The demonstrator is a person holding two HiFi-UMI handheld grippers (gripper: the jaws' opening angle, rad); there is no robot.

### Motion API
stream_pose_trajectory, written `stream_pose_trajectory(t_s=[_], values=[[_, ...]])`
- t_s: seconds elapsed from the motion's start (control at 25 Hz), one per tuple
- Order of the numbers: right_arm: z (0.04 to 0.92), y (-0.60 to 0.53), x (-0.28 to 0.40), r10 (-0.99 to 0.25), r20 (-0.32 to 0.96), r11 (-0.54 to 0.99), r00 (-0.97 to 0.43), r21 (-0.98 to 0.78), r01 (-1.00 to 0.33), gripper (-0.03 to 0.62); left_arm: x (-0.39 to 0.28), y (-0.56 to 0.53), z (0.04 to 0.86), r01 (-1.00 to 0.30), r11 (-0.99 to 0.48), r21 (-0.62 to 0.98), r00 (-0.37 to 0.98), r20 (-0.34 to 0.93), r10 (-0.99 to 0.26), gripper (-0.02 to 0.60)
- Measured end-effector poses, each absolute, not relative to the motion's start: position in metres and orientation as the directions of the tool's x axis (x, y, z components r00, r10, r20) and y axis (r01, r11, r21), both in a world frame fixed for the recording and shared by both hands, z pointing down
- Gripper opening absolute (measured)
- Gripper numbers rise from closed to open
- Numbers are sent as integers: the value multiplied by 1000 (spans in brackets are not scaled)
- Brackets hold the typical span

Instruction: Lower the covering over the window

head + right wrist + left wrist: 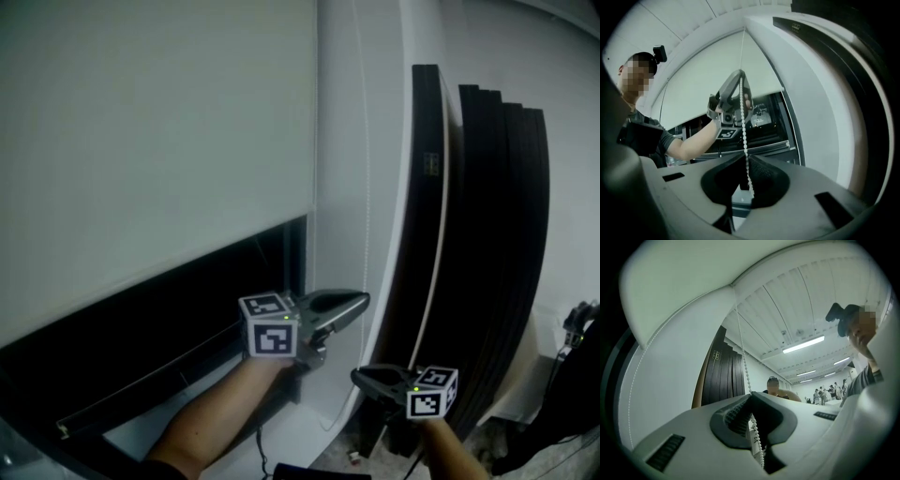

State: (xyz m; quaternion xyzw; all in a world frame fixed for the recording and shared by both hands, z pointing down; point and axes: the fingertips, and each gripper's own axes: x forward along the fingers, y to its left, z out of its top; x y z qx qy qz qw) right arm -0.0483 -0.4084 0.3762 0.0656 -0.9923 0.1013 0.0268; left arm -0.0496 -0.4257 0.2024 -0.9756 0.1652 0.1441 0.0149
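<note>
The white roller blind [159,141] covers the upper part of the window [141,347], its bottom edge straight, with a dark strip of glass bare beneath. Its white bead chain [743,126] hangs at the blind's right side, pinched in the left gripper [361,300] and running between the slightly parted jaws of the right gripper [356,375]

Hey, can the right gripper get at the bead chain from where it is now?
Probably yes: the bead chain already hangs between the right gripper's slightly parted jaws, nothing blocking, below where the left gripper clamps it.
</note>
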Motion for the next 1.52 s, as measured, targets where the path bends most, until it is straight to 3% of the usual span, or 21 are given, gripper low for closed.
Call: stream_pose_trajectory(t_s=[0.16, 0.28, 0.44, 0.72, 0.96, 1.12, 1.52], values=[[332, -415, -37, -175, -6, 974, -985, -150, -172, 31, -48, -424, 202, -318, -948, 8, 912, -269, -308, 0], [286, -424, -26, -204, -81, 974, -976, -115, -194, 94, -50, -426, 203, -327, -945, 9, 910, -268, -317, 0], [204, -432, -21, -204, -193, 979, -960, -54, -198, 94, -51, -425, 202, -325, -946, 12, 907, -279, -315, 0], [110, -433, -51, -141, -217, 988, -966, 32, -151, 94, -46, -417, 205, -307, -952, -5, 919, -261, -295, 0], [81, -438, -77, -93, -238, 992, -967, 66, -112, 91, -49, -417, 206, -310, -951, -12, 922, -247, -298, 0], [77, -438, -86, -38, -242, 997, -969, 53, -52, 11, -55, -421, 208, -320, -947, -9, 918, -251, -307, 0], [87, -438, -94, -42, -193, 997, -980, 50, -52, -14, -59, -423, 213, -319, -948, 2, 911, -274, -307, 0]])
